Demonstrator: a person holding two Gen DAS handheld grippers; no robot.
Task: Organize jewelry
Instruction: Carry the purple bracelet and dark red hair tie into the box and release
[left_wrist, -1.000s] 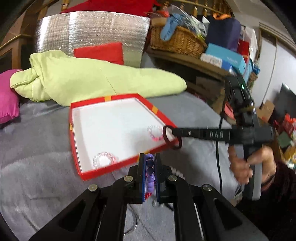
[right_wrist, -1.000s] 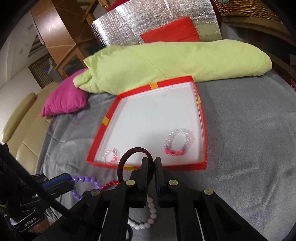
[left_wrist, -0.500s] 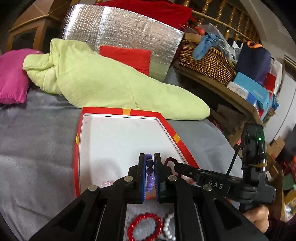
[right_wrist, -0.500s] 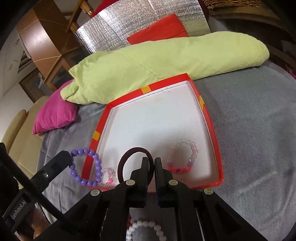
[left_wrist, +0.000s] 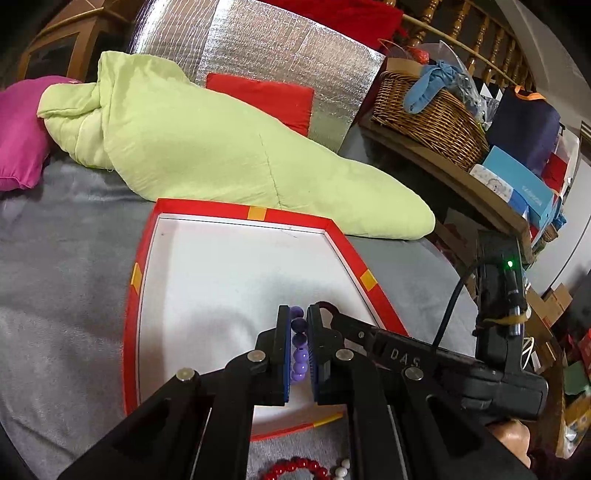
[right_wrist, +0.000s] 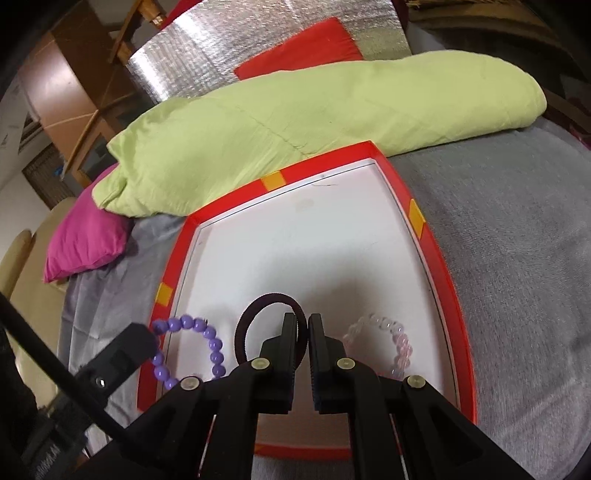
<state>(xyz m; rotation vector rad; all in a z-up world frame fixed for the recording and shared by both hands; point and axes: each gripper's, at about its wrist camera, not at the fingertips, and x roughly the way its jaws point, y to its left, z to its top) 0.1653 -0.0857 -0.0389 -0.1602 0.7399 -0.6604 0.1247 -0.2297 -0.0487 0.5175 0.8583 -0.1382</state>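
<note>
A red-rimmed box with a white floor lies on the grey bedspread. My left gripper is shut on a purple bead bracelet and holds it over the box's near left part. My right gripper is shut on a dark elastic hair ring over the box's near middle; it also shows in the left wrist view. A pale pink bead bracelet lies in the box to the right of my right gripper.
A red bead bracelet and a white bead strand lie on the bedspread in front of the box. A light green quilt lies behind the box. A magenta pillow is at far left. A wicker basket stands on the wooden bench.
Both grippers have moved forward over the box with their loads. The box now fills more of both views, and the small pink bracelet near the left corner is hidden.
</note>
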